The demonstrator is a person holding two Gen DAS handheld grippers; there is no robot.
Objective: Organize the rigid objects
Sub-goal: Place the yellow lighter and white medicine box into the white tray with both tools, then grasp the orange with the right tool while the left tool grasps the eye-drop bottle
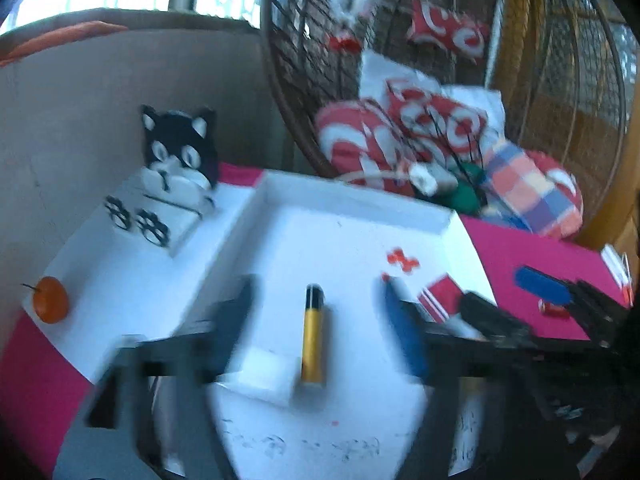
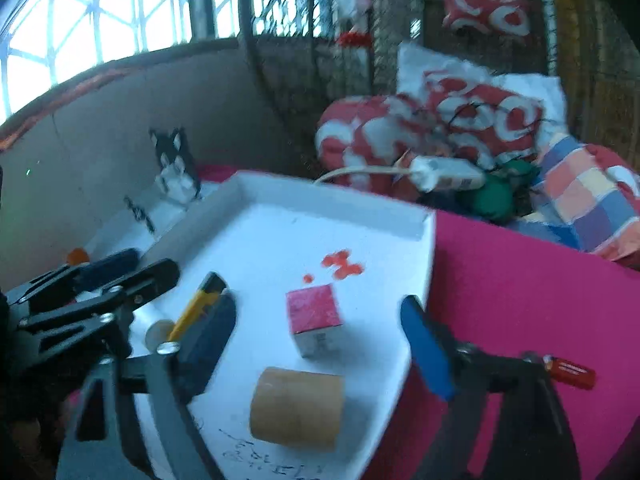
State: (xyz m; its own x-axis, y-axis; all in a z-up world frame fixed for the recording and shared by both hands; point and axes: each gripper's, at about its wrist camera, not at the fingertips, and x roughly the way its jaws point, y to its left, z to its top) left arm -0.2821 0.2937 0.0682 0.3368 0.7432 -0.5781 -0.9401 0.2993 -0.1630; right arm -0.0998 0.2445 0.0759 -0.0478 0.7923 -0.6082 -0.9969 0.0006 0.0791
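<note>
Both grippers hover released over a white tray (image 2: 416, 216) on the pink counter (image 2: 520, 280). The left gripper (image 1: 320, 320) frames a yellow tube (image 1: 313, 340); the right gripper (image 2: 320, 344) frames a red box (image 2: 316, 316), with a tan roll (image 2: 296, 406) nearer.

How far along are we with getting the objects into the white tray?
Done: the yellow tube, red-topped box and tan cylinder lie in the white tray. In hand: nothing; the left gripper and right gripper are open. Left: the small red item on the pink cloth.
</note>
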